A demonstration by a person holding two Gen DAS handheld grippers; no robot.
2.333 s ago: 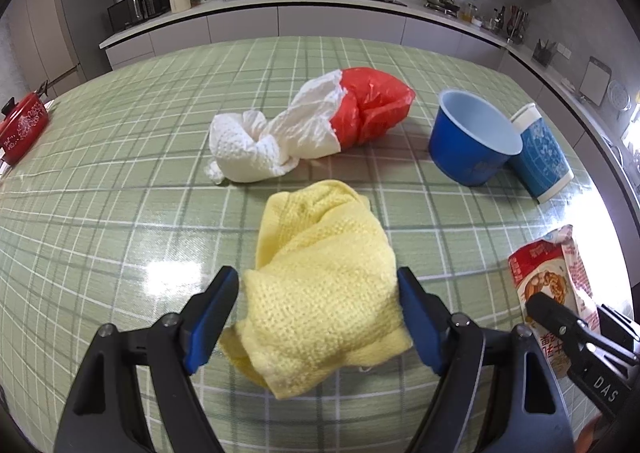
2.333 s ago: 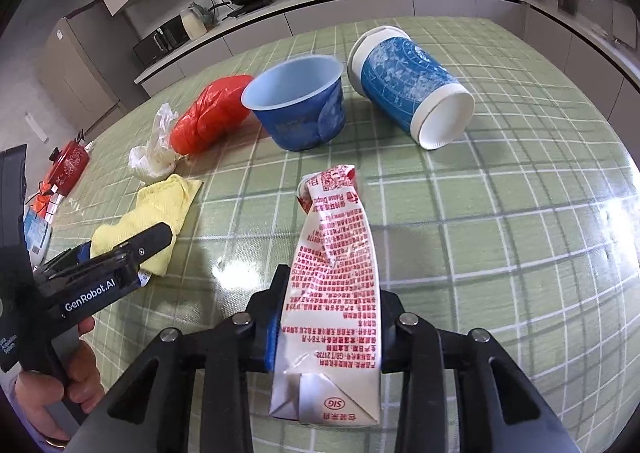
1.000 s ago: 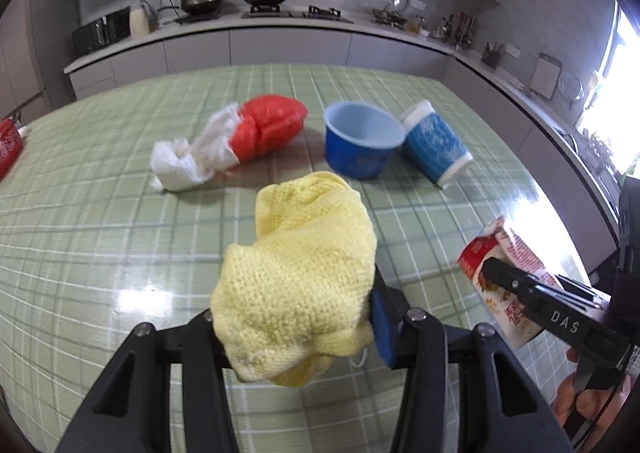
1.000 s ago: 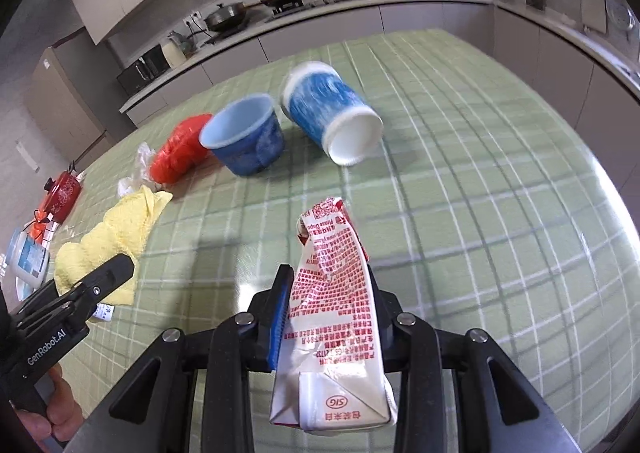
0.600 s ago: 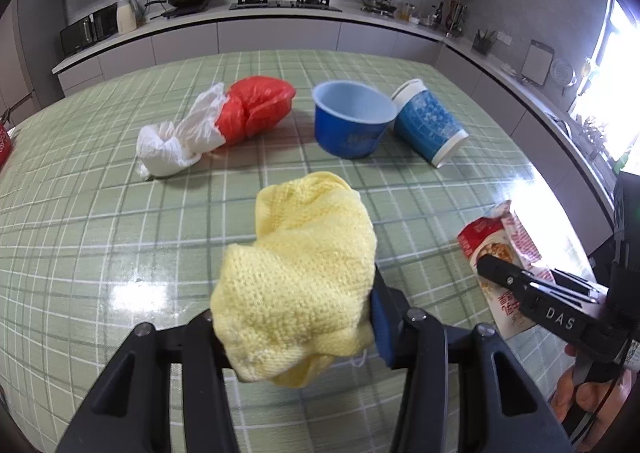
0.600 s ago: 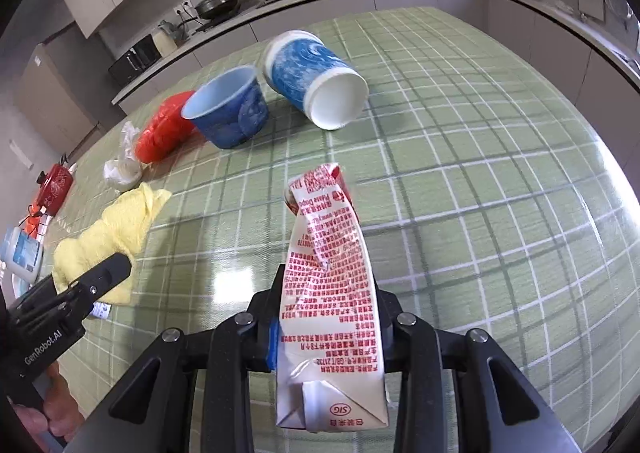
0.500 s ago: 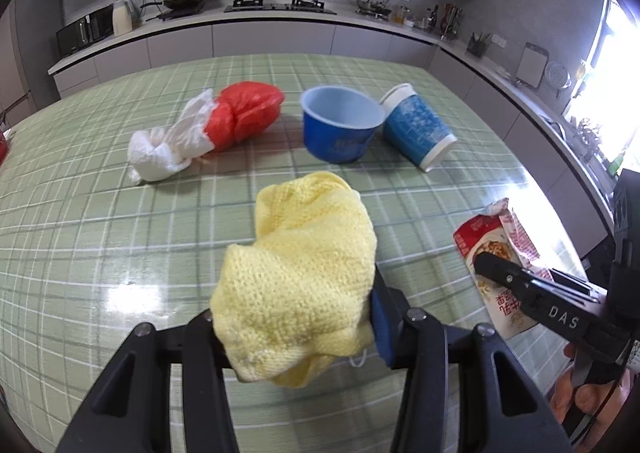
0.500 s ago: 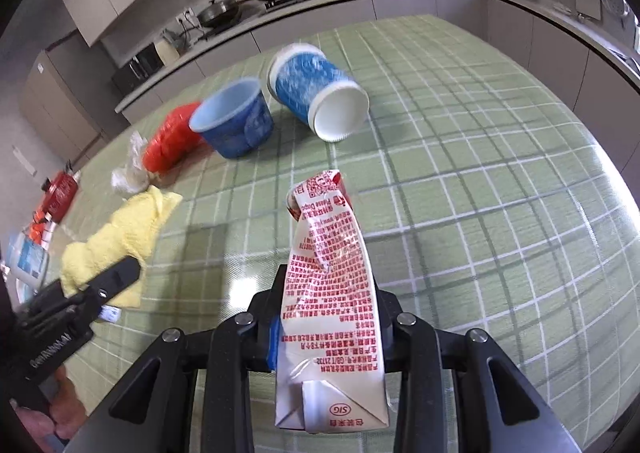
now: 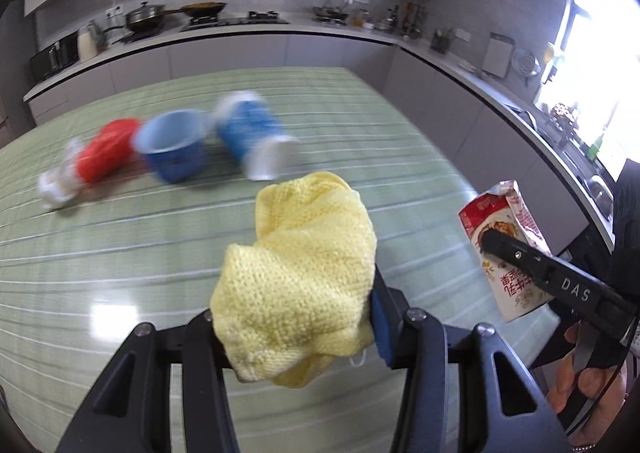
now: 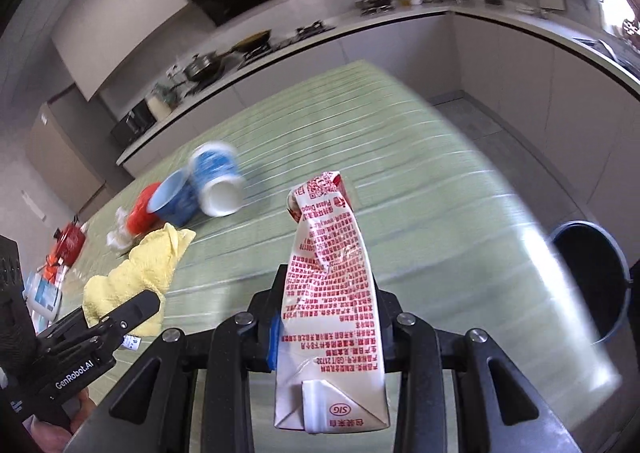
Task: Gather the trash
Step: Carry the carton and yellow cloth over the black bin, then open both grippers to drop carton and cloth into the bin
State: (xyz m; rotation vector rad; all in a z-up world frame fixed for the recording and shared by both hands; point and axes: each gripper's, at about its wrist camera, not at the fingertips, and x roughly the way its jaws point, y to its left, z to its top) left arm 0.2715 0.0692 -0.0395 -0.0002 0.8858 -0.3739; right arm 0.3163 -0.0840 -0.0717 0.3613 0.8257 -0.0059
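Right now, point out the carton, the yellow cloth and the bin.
carton (image 10: 332, 293): right wrist view, printed side panel.
yellow cloth (image 9: 300, 273): left wrist view, knit middle.
bin (image 10: 612, 245): right wrist view, dark rim.

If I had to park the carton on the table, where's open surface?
Bare table lies right of the tipped cup out to the edge by the bin. Bag, bowl and cup crowd the far left.

Knitted yellow cloth (image 9: 296, 277) (coarse, matt), creased paper carton (image 10: 332, 293), glossy tablecloth (image 9: 120, 253).
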